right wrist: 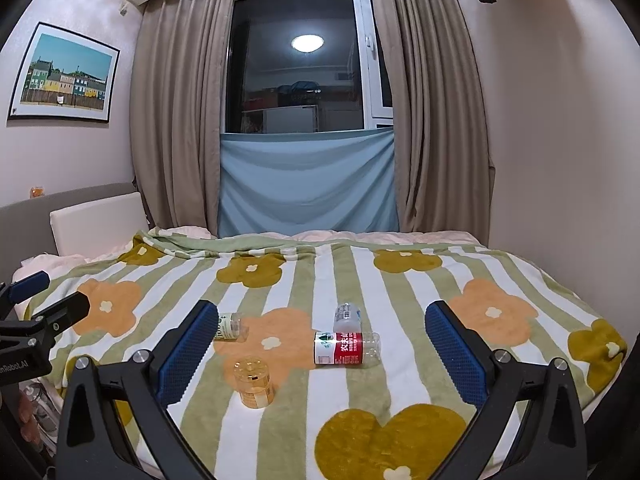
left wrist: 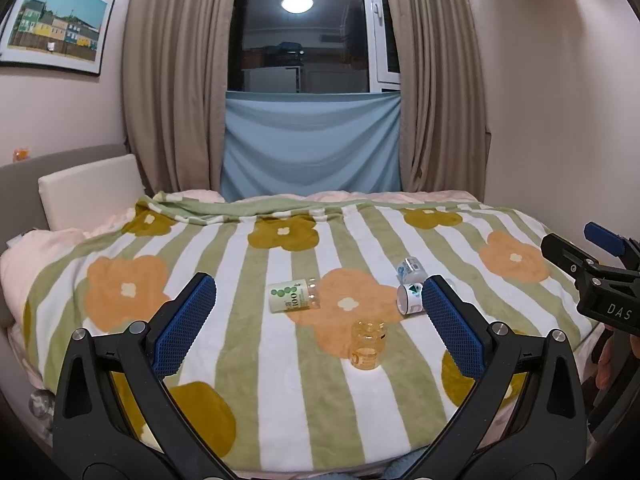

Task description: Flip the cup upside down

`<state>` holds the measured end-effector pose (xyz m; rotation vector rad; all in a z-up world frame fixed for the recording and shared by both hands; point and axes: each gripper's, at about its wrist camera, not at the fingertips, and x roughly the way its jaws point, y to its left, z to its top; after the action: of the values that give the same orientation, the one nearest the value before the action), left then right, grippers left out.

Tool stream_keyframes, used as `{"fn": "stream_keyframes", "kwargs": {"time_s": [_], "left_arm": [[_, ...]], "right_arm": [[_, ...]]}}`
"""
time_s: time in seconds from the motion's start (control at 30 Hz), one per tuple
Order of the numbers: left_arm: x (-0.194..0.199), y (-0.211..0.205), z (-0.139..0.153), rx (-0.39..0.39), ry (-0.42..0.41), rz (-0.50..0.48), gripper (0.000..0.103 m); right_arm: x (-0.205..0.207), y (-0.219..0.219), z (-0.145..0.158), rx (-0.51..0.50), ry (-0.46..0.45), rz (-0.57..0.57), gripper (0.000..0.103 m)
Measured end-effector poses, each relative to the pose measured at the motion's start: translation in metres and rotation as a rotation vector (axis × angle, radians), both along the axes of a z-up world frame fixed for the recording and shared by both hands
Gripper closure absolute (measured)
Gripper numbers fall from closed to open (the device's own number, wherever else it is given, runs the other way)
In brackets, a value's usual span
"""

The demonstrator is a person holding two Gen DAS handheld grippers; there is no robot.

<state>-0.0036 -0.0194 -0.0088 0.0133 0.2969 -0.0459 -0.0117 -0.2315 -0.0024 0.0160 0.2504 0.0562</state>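
A small clear amber cup (left wrist: 367, 345) stands on the flowered blanket, seemingly with its closed end up; it also shows in the right wrist view (right wrist: 255, 381). My left gripper (left wrist: 320, 304) is open and empty, held above the blanket short of the cup. My right gripper (right wrist: 322, 336) is open and empty, with the cup low between its fingers, nearer the left finger (right wrist: 188, 354). The right gripper also shows at the right edge of the left wrist view (left wrist: 592, 268).
A green-labelled bottle (left wrist: 294, 295) lies on its side left of the cup. A red-labelled clear bottle (right wrist: 346, 348) and a smaller clear bottle (right wrist: 347, 317) lie to the right. The blanket (right wrist: 360, 396) covers a bed; headboard left, curtains and wall behind.
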Motion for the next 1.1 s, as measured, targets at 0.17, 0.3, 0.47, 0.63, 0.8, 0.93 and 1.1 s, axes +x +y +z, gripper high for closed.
{"fn": "stream_keyframes", "kwargs": {"time_s": [0.17,0.3,0.47,0.63,0.8,0.93,1.1], "left_arm": [[0.001,0.001,0.0,-0.002,-0.001,-0.004,0.0],[0.001,0.0,0.0,0.002,0.003,-0.001,0.0],[-0.001,0.003,0.0,0.007,0.002,0.005,0.0],[-0.002,0.005,-0.002,0.007,-0.002,0.015,0.0],[-0.002,0.006,-0.002,0.009,-0.013,0.013,0.0],[-0.004,0.004,-0.003,0.031,-0.025,0.019,0.0],[-0.005,0.002,-0.002,0.044,-0.041,0.016,0.0]], "right_arm": [[-0.001,0.0,0.002,-0.001,-0.001,0.003,0.0],[-0.003,0.001,0.003,0.0,-0.004,0.003,0.0],[-0.003,0.003,0.006,-0.002,0.0,0.003,0.0],[-0.001,0.006,0.004,-0.002,0.008,0.003,0.0],[-0.001,0.009,0.001,-0.009,0.009,0.007,0.0],[-0.001,0.011,0.002,-0.007,0.012,0.006,0.0],[-0.002,0.01,0.001,-0.005,0.011,0.004,0.0]]}}
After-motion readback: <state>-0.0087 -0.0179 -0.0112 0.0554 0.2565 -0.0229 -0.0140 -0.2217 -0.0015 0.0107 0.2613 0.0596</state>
